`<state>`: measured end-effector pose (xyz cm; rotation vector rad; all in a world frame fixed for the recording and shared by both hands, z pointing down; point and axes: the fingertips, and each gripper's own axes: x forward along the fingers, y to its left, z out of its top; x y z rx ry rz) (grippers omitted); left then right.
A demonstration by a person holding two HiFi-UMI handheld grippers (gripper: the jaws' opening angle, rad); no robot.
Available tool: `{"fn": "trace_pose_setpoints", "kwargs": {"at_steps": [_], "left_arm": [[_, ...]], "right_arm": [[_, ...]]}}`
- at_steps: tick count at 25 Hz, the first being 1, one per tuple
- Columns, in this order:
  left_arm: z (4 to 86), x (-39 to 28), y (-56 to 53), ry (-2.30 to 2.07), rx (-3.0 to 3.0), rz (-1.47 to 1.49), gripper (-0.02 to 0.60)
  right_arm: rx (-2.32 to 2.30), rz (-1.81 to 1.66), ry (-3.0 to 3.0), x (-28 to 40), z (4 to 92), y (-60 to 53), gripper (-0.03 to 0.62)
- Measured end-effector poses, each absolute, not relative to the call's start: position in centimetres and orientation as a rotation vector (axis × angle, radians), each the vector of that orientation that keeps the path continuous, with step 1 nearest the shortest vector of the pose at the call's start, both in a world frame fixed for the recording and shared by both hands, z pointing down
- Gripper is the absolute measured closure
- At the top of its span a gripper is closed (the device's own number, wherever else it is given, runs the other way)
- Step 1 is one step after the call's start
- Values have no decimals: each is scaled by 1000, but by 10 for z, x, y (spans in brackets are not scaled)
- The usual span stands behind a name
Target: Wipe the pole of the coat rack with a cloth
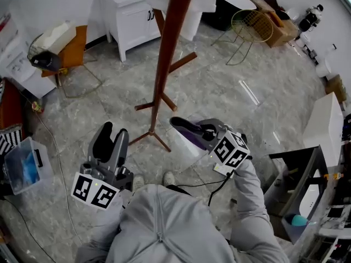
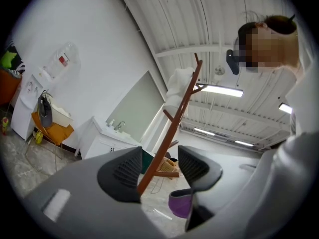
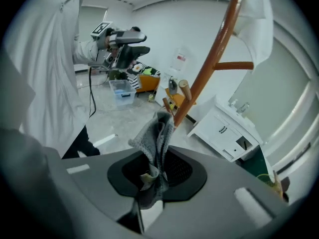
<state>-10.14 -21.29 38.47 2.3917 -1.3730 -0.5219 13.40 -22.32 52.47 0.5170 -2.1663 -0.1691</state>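
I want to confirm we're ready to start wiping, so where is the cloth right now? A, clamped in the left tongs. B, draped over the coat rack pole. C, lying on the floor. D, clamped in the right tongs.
D: the right gripper view shows the right tongs shut on the cloth, while the left tongs stand open with nothing in them.

— The pole [image 1: 167, 48]?
— Reddish-brown wood, smooth, with a light varnish sheen.
— And the cloth [image 3: 158, 133]?
— Grey, nubby, matt fabric.
— The floor [image 1: 219, 92]?
— Glossy, marble-look stone. The wire basket [image 1: 252, 26] is thin metal.
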Motion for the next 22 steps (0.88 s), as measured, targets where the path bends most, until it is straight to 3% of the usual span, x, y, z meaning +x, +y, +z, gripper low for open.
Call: {"fn": "trace_pose_setpoints", "kwargs": {"at_steps": [10, 22], "left_arm": [[381, -89, -213, -1326, 2443, -502, 339], [365, -69, -222, -1290, 2527, -498, 339]], "right_arm": [[1384, -35, -2539, 141, 438, -243, 542], [1930, -135, -2631, 152, 344, -233, 542]]}}
